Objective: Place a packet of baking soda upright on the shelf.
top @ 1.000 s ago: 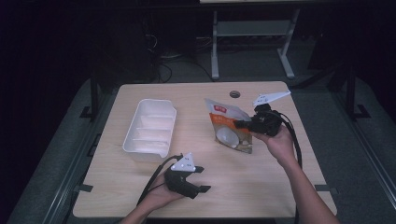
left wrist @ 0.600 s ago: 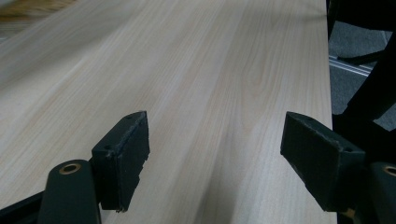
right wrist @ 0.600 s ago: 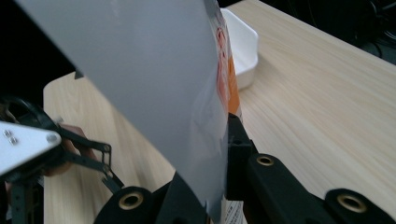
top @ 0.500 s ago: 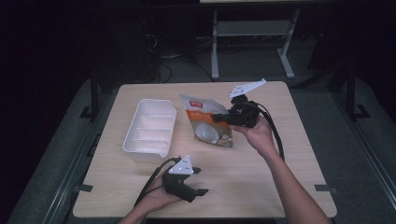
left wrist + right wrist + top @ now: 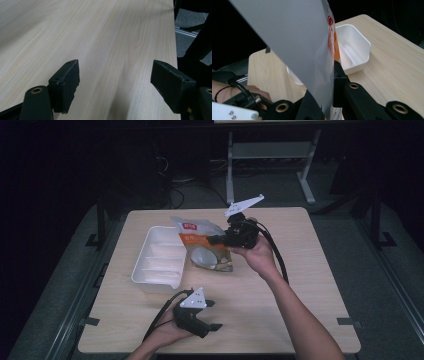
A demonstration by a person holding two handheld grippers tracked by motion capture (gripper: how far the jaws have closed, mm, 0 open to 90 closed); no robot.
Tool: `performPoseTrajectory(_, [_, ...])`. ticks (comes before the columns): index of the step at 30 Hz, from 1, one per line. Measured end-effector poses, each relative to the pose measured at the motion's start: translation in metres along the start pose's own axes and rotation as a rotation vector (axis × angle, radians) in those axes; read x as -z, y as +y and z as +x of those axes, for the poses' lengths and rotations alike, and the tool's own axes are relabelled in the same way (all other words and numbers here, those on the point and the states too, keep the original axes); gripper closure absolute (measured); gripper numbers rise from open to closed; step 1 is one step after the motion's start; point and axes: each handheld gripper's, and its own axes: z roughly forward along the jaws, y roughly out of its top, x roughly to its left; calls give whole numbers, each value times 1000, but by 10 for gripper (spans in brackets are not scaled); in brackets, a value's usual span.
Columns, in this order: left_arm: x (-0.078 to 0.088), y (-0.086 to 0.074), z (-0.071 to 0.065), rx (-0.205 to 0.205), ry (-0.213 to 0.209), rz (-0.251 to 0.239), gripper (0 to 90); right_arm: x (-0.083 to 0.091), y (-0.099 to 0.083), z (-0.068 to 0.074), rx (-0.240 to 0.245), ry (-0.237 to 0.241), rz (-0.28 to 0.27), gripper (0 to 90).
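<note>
Right claw (image 5: 329, 100) clamps the pouch (image 5: 202, 247); left claw (image 5: 115, 85) gapes over bare table (image 5: 105, 37).

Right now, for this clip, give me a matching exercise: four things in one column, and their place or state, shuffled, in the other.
Things:
1. snack pouch
2. white tray
3. left tongs
4. right tongs

Places or states:
A. open, low over the table near its front edge, nothing between the jaws
B. on the tabletop, left of the pouch, nothing in it
C. lifted off the table, hanging beside the tray
D. shut on the pouch's edge, held up in the hand

Pairs: 1-C, 2-B, 3-A, 4-D
</note>
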Motion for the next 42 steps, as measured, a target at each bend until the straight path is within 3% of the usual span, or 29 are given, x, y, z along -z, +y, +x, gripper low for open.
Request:
performPoseTrajectory(23, [4, -1, 4, 3, -2, -9, 230, -43, 39, 7, 42, 56, -7, 900])
performPoseTrajectory(42, [8, -3, 7, -2, 3, -3, 230, -81, 56, 6, 44, 89, -17, 900])
